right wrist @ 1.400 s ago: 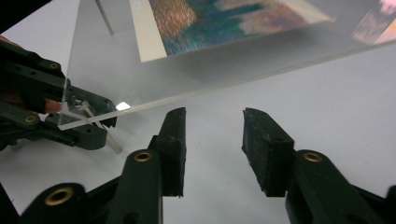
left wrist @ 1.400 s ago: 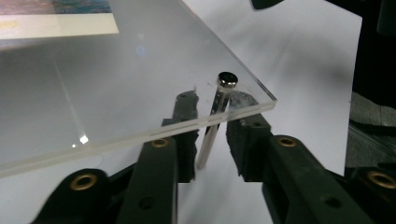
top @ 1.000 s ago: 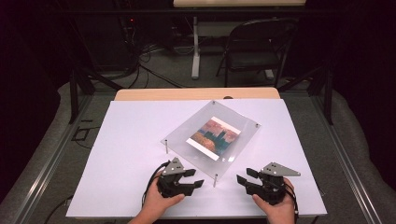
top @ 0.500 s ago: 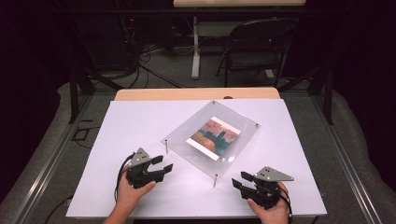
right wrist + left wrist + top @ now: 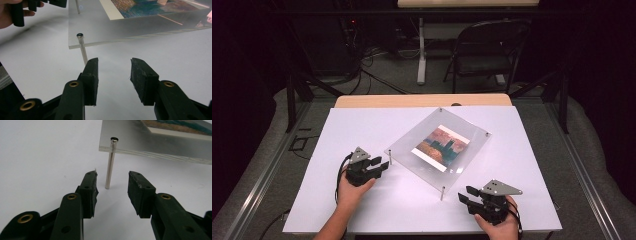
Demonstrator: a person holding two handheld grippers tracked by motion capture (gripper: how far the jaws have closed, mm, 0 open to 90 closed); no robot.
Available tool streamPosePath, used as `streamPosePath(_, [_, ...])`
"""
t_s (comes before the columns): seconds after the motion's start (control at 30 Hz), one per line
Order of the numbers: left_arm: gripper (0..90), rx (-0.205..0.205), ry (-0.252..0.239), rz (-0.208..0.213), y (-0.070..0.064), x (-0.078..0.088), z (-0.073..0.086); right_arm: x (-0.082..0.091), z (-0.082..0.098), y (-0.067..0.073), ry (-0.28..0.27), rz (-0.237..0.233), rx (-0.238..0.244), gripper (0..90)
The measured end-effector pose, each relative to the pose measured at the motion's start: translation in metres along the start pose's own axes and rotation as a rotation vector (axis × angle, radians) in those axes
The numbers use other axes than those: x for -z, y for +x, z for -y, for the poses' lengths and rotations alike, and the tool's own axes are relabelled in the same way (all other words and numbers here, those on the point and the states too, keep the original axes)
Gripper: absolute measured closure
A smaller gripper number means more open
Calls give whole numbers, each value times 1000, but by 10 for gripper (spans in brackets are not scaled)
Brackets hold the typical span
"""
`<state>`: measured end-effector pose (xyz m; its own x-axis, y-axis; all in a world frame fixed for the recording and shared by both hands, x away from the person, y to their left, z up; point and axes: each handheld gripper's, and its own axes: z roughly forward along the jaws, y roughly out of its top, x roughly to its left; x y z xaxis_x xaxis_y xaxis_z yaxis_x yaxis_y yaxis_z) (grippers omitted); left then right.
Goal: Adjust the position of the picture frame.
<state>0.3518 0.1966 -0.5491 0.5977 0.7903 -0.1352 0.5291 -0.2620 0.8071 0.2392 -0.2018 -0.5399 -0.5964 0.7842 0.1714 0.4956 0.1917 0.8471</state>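
A clear acrylic frame [image 5: 439, 145] with a colourful picture [image 5: 441, 148] stands on thin metal posts on the white table [image 5: 362, 125]. My left gripper [image 5: 381, 165] is at the frame's left corner. In the left gripper view its jaws [image 5: 112, 176] have just been closing and stand open on either side of the corner post [image 5: 110, 165] without touching it. My right gripper [image 5: 467, 196] sits near the front corner post [image 5: 442, 192]. Its jaws [image 5: 113, 61] have also been closing, with nothing between them. That post [image 5: 83, 50] rises just left of its left finger [image 5: 90, 75].
Behind the table's far wooden edge [image 5: 422, 100] are a folding chair [image 5: 484, 47], a desk leg [image 5: 422, 50] and floor cables [image 5: 377, 75]. Metal rails run along both sides of the table. The left hand and gripper [image 5: 25, 7] show in the right gripper view's top left corner.
My left gripper has moved left and then away from the near edge, up to the frame's left corner post. The right gripper has stayed about where it was.
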Motion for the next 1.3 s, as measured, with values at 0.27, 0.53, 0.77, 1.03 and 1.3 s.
streamPosePath(0.27, [635,-12,20,-3,-3,-22,-9,0,1,0,6,-6,-5,580])
streamPosePath(0.53, [746,5,34,-13,-3,-37,-12,-1,4,1,7,-13,-6,587])
streamPosePath(0.77, [839,7,37,-28,-1,-37,-12,-3,5,5,0,-17,1,560])
streamPosePath(1.03, [846,1,42,-31,-2,-36,-12,-19,5,10,29,-12,12,596])
streamPosePath(1.3, [845,13,47,-2,-5,-31,-12,-40,11,29,100,-59,61,690])
